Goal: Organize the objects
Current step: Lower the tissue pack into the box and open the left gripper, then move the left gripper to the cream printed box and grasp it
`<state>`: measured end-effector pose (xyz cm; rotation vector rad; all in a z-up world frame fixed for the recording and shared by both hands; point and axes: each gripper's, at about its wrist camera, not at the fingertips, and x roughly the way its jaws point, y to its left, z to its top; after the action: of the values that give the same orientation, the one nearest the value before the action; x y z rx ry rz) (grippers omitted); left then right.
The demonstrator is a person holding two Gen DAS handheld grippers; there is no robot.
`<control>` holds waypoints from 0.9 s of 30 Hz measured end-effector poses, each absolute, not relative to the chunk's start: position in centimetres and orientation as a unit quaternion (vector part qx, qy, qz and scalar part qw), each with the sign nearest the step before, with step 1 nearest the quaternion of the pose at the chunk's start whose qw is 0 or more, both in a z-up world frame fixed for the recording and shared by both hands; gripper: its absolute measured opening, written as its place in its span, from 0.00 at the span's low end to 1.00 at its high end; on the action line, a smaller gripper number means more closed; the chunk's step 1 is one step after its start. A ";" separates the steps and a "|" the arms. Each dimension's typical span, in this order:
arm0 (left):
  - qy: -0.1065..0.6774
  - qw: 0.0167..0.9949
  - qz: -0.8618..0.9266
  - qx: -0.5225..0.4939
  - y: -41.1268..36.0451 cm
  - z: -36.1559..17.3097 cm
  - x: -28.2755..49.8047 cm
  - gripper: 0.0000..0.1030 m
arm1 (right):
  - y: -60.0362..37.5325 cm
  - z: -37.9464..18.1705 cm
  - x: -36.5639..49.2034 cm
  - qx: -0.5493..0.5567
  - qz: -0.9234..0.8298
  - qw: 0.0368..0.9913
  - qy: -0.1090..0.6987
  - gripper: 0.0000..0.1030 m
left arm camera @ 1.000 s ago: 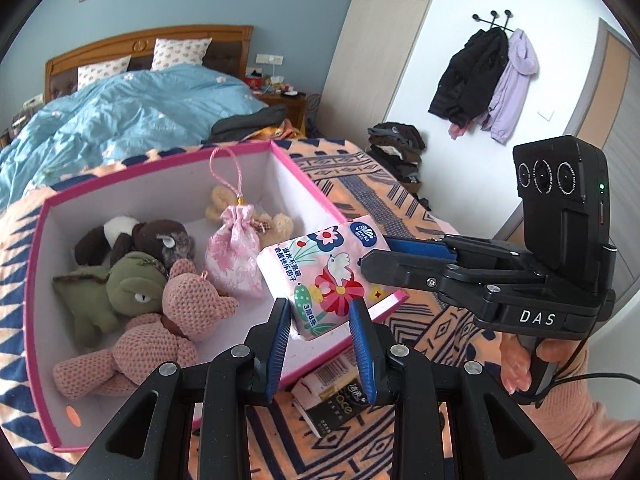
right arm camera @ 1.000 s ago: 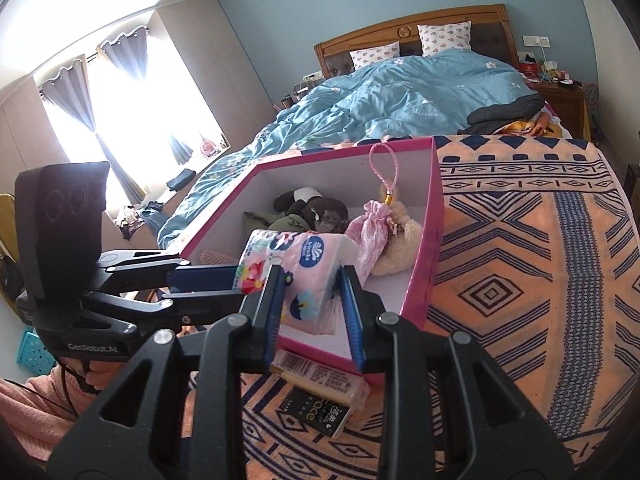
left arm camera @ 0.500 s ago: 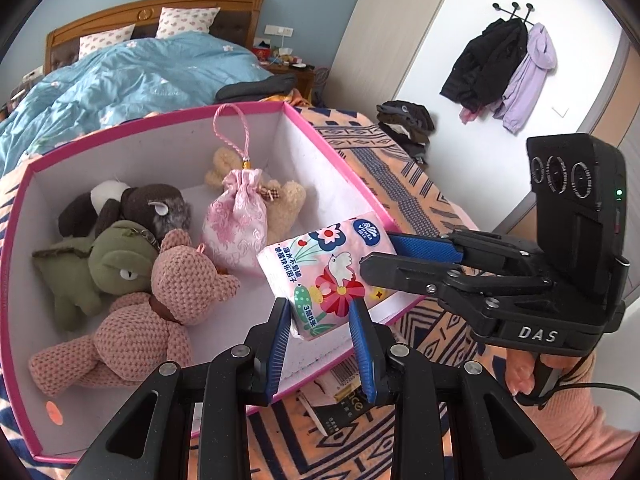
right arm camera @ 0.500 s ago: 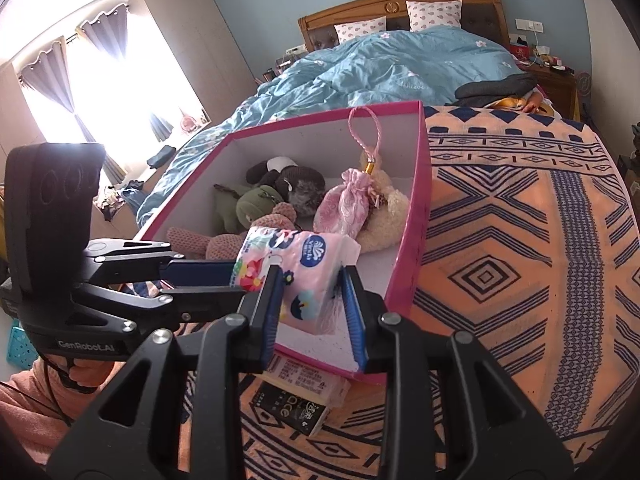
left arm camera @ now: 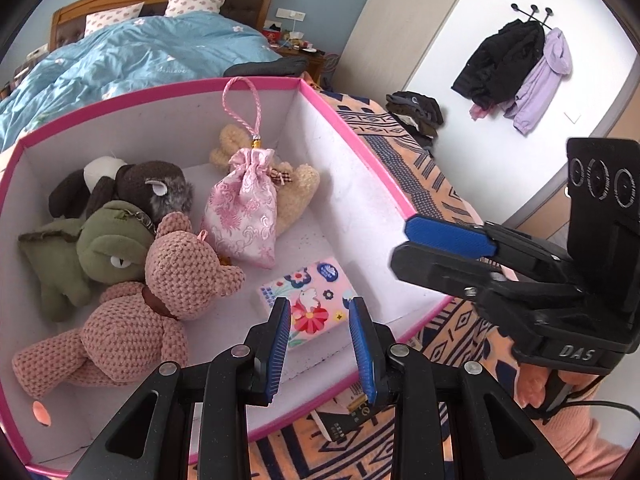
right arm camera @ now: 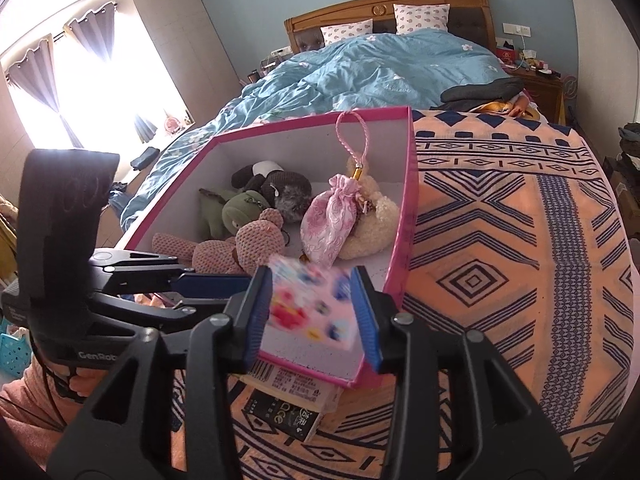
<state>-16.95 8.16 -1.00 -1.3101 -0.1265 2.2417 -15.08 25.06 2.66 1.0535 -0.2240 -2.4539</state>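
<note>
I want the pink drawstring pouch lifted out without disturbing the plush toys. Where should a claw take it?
Pinch the pink drawstring pouch by its cord loop, coming from above. The loop stands free against the pink box's back wall, while the body leans on the cream plush.

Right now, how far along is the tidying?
Done: plush toys, pink pouch and tissue pack sit in the pink box. In hand: nothing; the right claw's jaws are opening, the pack loose below. Left: two packets on the blanket by the box's near wall.

Blue duvet (left arm camera: pixel 132 60) and two patterned pillows (left arm camera: pixel 198 0) on the bed, upper left; black and lilac coats (left arm camera: pixel 516 72) hang upper right; curtained window (right arm camera: pixel 80 76) at left
</note>
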 end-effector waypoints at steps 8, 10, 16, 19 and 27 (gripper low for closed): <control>-0.040 0.265 0.861 -0.433 6.9 0.2 -14.4 0.37 | 26.2 2.9 -12.7 0.354 -0.898 0.245 -0.088 0.44; -0.032 0.269 0.873 -0.405 6.4 0.9 -12.7 0.41 | 26.6 2.9 -11.8 0.345 -0.900 0.250 -0.094 0.44; -0.010 0.294 0.888 -0.354 6.0 2.0 -8.0 0.41 | 27.1 2.0 -8.9 0.338 -0.894 0.275 -0.106 0.44; 0.002 0.307 0.881 -0.359 6.9 1.2 -6.9 0.41 | 26.9 0.9 -8.1 0.349 -0.888 0.279 -0.107 0.44; -0.007 0.291 0.869 -0.400 7.9 -2.2 -7.7 0.41 | 27.6 -2.3 -9.4 0.383 -0.873 0.261 -0.150 0.44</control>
<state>-7.66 7.87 -2.23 -1.0653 -0.0191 2.3169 -9.40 27.56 -2.25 1.0383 -0.4053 -2.3649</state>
